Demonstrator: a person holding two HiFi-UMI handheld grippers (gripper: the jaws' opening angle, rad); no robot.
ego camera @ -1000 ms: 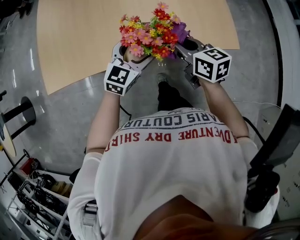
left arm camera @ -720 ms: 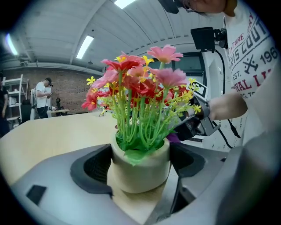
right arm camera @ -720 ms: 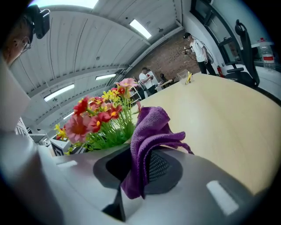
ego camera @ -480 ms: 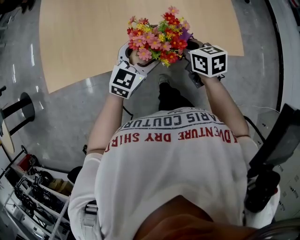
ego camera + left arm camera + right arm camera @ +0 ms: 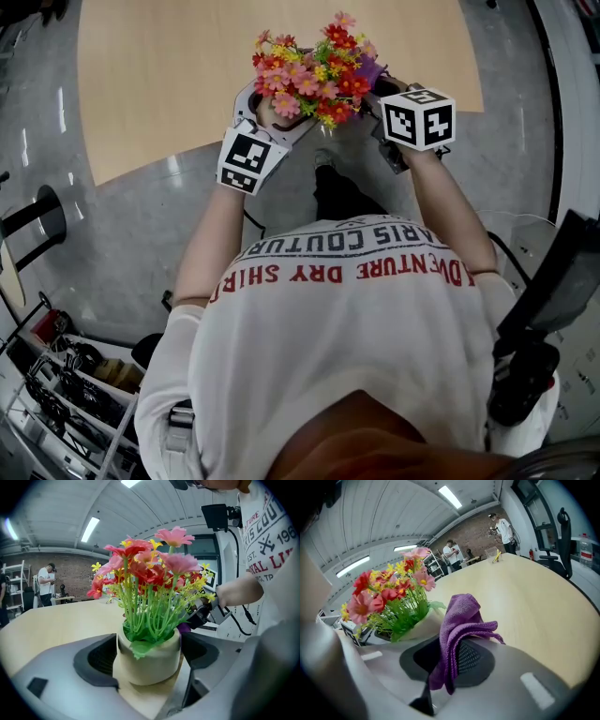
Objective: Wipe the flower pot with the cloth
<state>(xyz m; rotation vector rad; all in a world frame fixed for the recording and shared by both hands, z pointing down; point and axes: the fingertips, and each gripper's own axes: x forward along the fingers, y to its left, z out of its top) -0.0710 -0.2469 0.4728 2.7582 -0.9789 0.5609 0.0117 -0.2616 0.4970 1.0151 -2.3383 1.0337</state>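
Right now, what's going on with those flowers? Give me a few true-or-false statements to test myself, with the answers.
1. The left gripper has its jaws on either side of the flower pot. True.
2. The cloth is yellow. False: it is purple.
3. The cloth lies spread flat on the table. False: it is pinched in the jaws of the right gripper.
4. The flower pot holds red, pink and yellow flowers. True.
5. The flower pot lies on its side. False: it stands upright.
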